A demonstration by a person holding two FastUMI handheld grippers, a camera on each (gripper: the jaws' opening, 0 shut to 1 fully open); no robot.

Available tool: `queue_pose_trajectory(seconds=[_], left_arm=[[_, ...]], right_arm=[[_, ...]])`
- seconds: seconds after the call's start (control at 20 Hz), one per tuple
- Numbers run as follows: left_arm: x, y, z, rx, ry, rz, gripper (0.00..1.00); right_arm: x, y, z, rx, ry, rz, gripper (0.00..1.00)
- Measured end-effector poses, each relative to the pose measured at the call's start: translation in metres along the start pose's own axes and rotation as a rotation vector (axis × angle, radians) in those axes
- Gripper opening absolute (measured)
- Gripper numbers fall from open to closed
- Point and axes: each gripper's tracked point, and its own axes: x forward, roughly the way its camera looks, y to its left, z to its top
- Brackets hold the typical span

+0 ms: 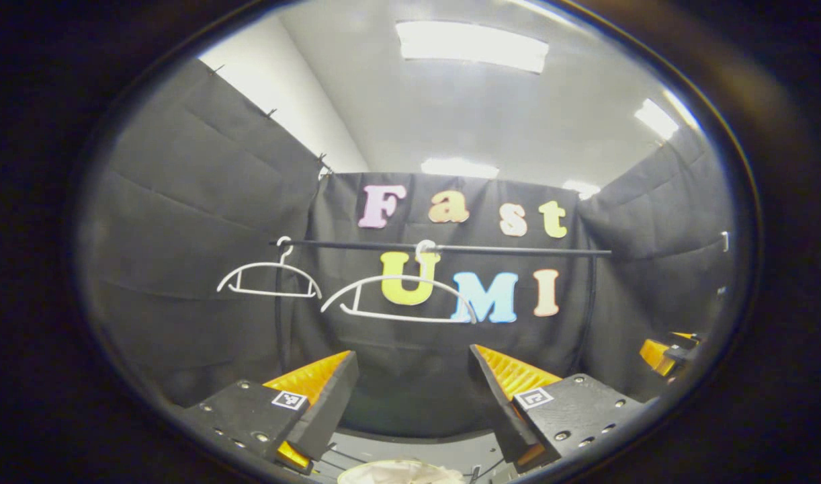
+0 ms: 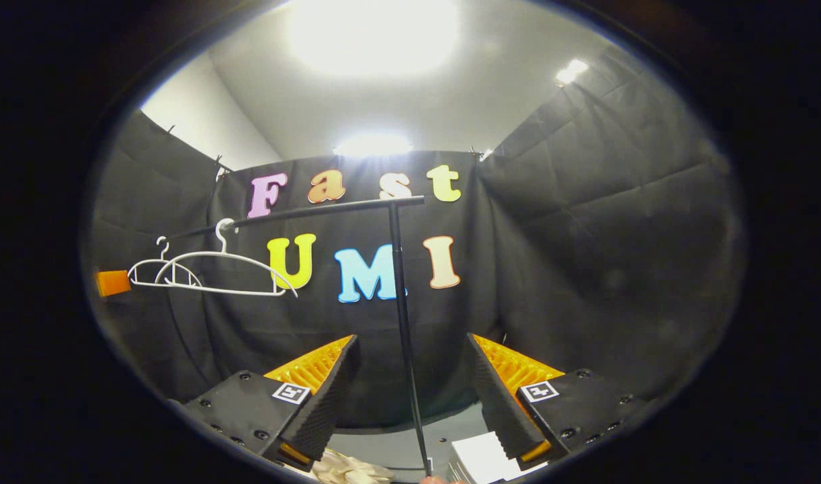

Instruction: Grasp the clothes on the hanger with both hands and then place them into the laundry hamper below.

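Hangers [image 1: 398, 299] thin, curved, bare on rail [image 1: 451, 248]; both grippers' ridged fingers [image 1: 320, 396] spread.

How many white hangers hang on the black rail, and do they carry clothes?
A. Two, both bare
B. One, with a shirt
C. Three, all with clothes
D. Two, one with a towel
A: two white hangers hang from the black rail, and both frames are bare.

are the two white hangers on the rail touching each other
Apart. In the left gripper view, the small hanger and the big hanger hang from the rail with dark cloth between them.
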Motion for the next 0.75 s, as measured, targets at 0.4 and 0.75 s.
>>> queue_pose_trajectory(seconds=[0.4, 0.75], left_arm=[[0.011, 0.013, -0.044, -0.054, 0.012, 0.041, 0.96], [0.024, 0.027, -0.051, -0.036, 0.001, 0.041, 0.96]], right_arm=[[-0.014, -0.005, -0.029, -0.036, 0.056, -0.035, 0.98], [-0.002, 0.016, -0.022, -0.021, 0.024, -0.048, 0.98]])
